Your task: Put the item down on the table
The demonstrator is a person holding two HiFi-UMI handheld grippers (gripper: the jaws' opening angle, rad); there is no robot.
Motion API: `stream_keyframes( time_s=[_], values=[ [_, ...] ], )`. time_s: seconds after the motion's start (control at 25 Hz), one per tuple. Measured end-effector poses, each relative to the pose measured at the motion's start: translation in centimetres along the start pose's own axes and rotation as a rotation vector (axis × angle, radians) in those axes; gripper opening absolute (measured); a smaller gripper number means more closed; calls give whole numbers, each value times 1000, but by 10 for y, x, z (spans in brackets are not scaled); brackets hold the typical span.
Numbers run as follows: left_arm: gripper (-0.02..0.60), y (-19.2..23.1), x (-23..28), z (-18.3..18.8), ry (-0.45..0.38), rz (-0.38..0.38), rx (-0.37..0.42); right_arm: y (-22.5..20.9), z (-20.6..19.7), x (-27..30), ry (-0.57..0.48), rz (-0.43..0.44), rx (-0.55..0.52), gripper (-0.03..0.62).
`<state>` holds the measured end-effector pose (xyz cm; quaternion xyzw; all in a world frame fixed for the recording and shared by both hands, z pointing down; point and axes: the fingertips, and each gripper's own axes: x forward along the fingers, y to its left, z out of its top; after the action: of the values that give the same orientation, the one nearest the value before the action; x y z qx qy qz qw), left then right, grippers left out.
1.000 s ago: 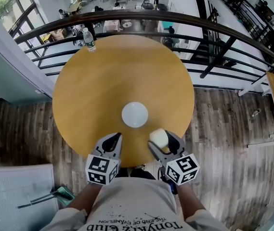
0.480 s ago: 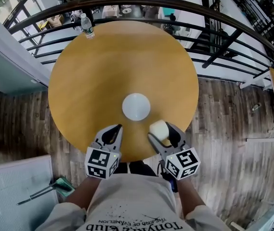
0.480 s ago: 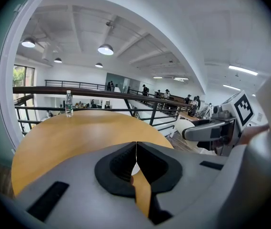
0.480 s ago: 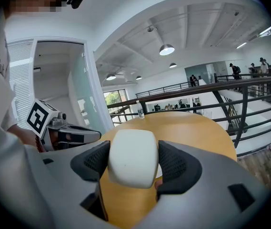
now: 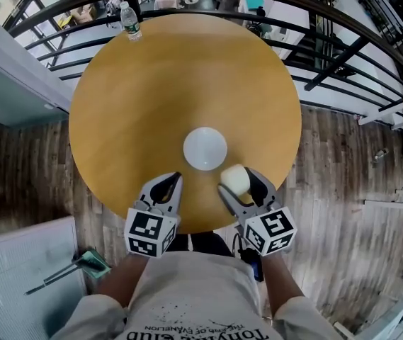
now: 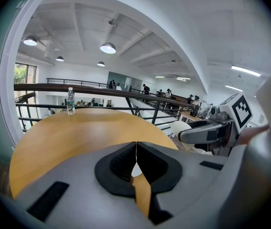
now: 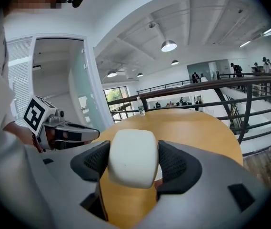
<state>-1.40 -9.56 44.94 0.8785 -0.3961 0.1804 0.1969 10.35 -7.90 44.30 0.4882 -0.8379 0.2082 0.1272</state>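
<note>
Round and honey-coloured, the wooden surface [image 5: 187, 83] stands on a balcony beside a dark metal railing [image 5: 343, 55], with grey-brown plank flooring [image 5: 343, 176] around it. Its top looks smooth with a faint grain. It is bare apart from a flat white disc [image 5: 205, 148] near the middle and a clear water bottle [image 5: 130, 21] at the far rim.

The item [image 5: 234, 181] has not yet been put down. It is a cream block with rounded corners and a matt, slightly soft-looking skin. It sits clamped in the right gripper [image 5: 240, 188], one ribbed black pad pressed against each of its flanks. It hangs over the near part of the surface, just beside the white disc. In the right gripper view, wood shows beneath the block and between the jaws, so I judge it to be clear of the top, though how high I cannot tell.

The left gripper [image 5: 167, 187] holds nothing — in its own view the jaws meet along a thin seam. It hovers over the near rim, well apart from the block.

Carrying seems done, or nearly so. What is left is lowering the block until its underside rests flat on the wood, parting the jaws and drawing away. The rounded form may rock a little on release — a low, level set-down would suit it.
</note>
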Motion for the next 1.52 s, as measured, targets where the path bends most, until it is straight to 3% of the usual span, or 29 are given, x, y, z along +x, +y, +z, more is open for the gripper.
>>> stream_keyframes(
  time_s=[1.52],
  values=[
    [23,33,50,-23,60,-27,7,-30,-34,103,129,11,-42,318]
  ],
)
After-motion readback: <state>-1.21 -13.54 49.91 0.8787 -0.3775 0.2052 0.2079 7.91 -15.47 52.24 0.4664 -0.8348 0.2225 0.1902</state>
